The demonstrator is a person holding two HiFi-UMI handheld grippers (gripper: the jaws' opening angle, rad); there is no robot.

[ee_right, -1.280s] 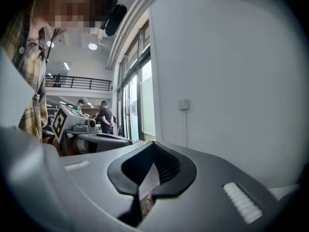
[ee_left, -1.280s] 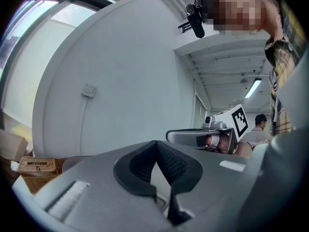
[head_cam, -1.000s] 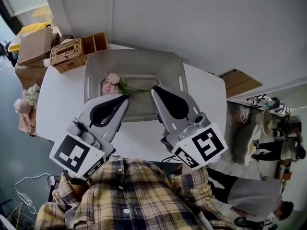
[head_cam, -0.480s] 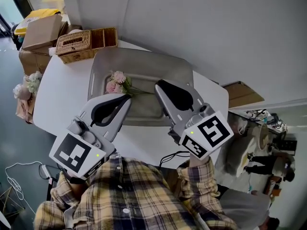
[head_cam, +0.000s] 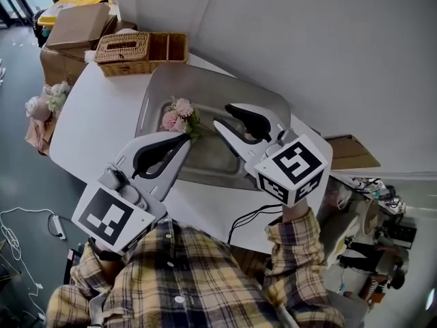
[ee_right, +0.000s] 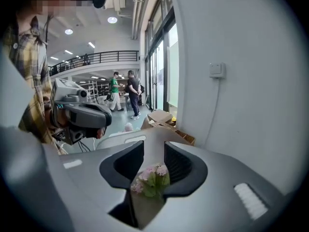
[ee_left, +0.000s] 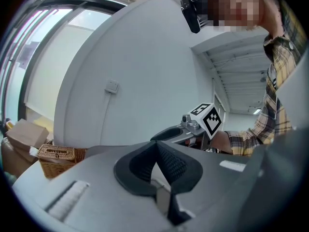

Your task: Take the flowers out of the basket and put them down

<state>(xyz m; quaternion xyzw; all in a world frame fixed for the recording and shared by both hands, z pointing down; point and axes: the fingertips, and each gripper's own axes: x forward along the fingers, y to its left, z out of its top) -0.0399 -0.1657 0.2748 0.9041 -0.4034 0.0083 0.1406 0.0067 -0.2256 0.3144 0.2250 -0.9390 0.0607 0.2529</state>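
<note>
Pink flower bunch with green leaves [head_cam: 179, 115], frame centre: likely light, soft, crushable; grip stems. Right gripper [head_cam: 222, 116] fingers just opened, flowers ahead, ungripped. Left gripper [head_cam: 184, 141] fingers closed, empty.

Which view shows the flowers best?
The head view: the flowers lie clear in the tray, pink blooms and green stems. The right gripper view shows only the blooms, small. The left gripper view shows none.
</note>
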